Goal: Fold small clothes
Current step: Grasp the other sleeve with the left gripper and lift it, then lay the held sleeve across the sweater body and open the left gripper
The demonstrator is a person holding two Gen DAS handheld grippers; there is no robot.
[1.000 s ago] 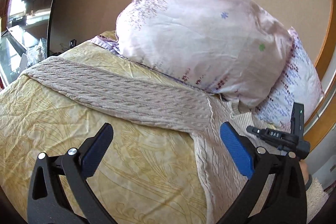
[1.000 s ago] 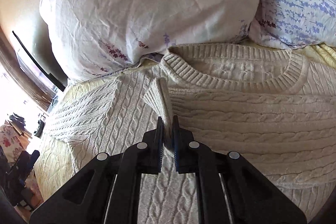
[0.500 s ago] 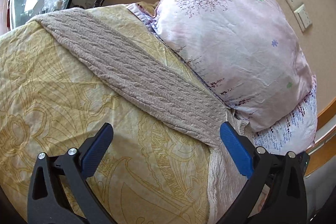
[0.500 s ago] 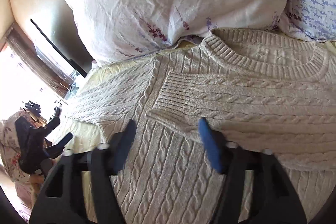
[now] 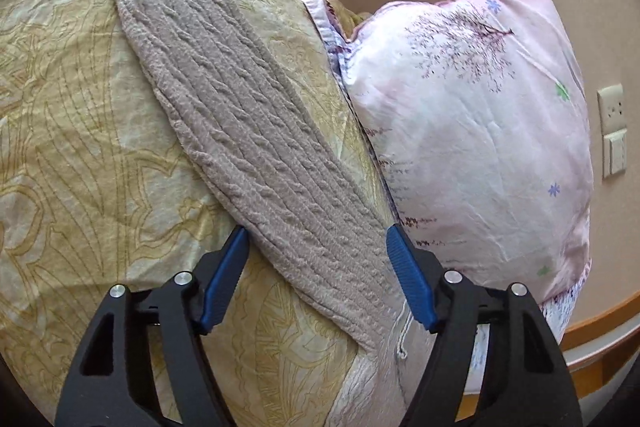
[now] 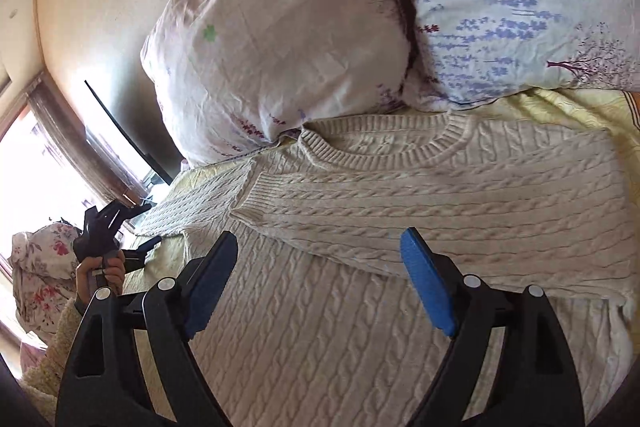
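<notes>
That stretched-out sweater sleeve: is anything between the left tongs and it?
Nothing visible. The left tongs are open, with the outstretched sleeve lying bare on the yellow bedspread right between the blue fingers. The pink pillow sits beside it.

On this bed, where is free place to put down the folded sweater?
Free: the yellow bedspread left of the outstretched sleeve. Crowded: the head end, where the pink pillow and the lavender-print pillow touch the sweater collar.
</notes>
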